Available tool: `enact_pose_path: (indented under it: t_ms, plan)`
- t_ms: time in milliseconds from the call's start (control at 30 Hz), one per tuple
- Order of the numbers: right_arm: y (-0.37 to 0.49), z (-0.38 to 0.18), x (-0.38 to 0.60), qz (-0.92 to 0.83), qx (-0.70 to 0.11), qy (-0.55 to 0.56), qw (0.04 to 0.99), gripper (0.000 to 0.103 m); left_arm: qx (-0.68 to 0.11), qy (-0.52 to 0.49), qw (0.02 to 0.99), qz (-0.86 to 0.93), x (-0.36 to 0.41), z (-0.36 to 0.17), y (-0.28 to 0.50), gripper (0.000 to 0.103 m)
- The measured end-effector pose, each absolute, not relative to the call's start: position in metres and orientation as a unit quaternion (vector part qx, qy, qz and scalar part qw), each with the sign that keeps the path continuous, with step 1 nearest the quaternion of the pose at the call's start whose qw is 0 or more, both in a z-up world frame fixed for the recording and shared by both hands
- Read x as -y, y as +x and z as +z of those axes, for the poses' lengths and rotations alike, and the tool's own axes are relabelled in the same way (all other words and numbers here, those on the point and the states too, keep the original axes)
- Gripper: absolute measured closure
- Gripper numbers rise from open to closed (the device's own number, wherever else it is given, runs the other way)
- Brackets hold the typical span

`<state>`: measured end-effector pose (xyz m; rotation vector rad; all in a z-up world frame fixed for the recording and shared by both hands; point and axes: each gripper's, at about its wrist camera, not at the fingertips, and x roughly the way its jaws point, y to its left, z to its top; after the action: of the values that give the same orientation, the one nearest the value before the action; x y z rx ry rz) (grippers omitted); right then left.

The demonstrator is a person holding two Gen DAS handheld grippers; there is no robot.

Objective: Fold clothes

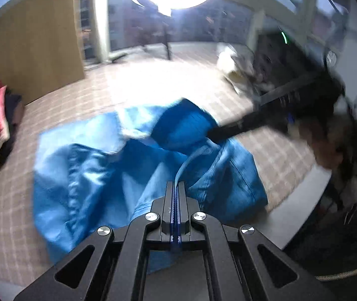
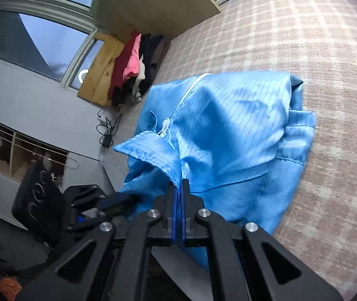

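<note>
Crumpled blue pinstriped zip garment (image 2: 228,135) — lower part hidden — is pinched by left gripper (image 1: 175,188) and right gripper (image 2: 178,185) alike.

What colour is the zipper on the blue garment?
White, on the blue garment; the zipper shows best in the right wrist view.

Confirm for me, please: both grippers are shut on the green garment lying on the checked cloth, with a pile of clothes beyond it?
Not quite: the garment is blue, not green, as the right wrist view shows. The rest holds: the left gripper and right gripper are shut on it, with the pile of clothes beyond.
</note>
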<state>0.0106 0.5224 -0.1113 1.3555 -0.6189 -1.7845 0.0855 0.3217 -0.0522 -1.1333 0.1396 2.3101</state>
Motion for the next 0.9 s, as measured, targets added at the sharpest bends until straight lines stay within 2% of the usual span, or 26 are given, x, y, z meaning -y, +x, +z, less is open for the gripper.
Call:
enact_pose_path:
  t_ms: [33,100,167,300,367,400,433,500,533,600,700,767,800,867,900]
  plan:
    - [0.008,-0.119,-0.524,-0.699,0.268,0.532,0.396,0.101,-0.029,-0.417,0.283,0.863,-0.315,-0.050,0.086,0.103]
    - [-0.001,-0.139,-0.533,-0.657,0.371,0.515,0.407,0.101,0.018,-0.405,0.290,0.867,-0.303,-0.045,0.086,0.103]
    - [-0.010,-0.151,-0.532,-0.646,0.393,0.523,0.393,0.101,0.013,-0.405,0.299,0.864,-0.302,-0.045,0.090,0.103]
    - [-0.013,-0.118,-0.518,-0.728,0.218,0.535,0.369,0.090,-0.021,-0.421,0.310,0.852,-0.308,-0.052,0.098,0.103]
    - [-0.015,-0.095,-0.512,-0.747,0.170,0.514,0.386,0.069,-0.045,-0.422,0.313,0.850,-0.314,-0.057,0.102,0.103]
    - [-0.017,-0.089,-0.509,-0.753,0.156,0.508,0.389,0.053,-0.059,-0.421,0.312,0.850,-0.318,-0.060,0.103,0.102]
    - [-0.020,-0.084,-0.503,-0.760,0.134,0.502,0.391,0.052,-0.061,-0.424,0.314,0.847,-0.320,-0.065,0.103,0.102]
    - [-0.026,-0.082,-0.486,-0.777,0.064,0.505,0.371,0.052,-0.065,-0.426,0.318,0.844,-0.323,-0.069,0.103,0.099]
    - [-0.029,-0.082,-0.480,-0.784,0.032,0.506,0.359,0.052,-0.067,-0.427,0.319,0.844,-0.323,-0.067,0.104,0.094]
    - [-0.037,-0.086,-0.482,-0.792,0.007,0.512,0.332,0.055,-0.069,-0.427,0.321,0.842,-0.322,-0.065,0.105,0.093]
    - [-0.041,-0.084,-0.492,-0.763,0.087,0.512,0.386,0.056,-0.073,-0.428,0.325,0.840,-0.322,-0.060,0.107,0.089]
    - [-0.036,-0.084,-0.483,-0.745,0.077,0.518,0.414,0.056,-0.075,-0.428,0.327,0.839,-0.321,-0.058,0.108,0.072]
    - [-0.033,-0.086,-0.477,-0.739,0.062,0.525,0.418,0.056,-0.077,-0.428,0.328,0.839,-0.321,-0.056,0.109,0.070]
    - [-0.033,-0.094,-0.469,-0.735,0.038,0.539,0.410,0.064,-0.065,-0.426,0.340,0.836,-0.329,-0.057,0.095,0.069]
    - [-0.033,-0.098,-0.466,-0.730,0.034,0.545,0.410,0.086,-0.066,-0.427,0.349,0.831,-0.336,-0.062,0.089,0.069]
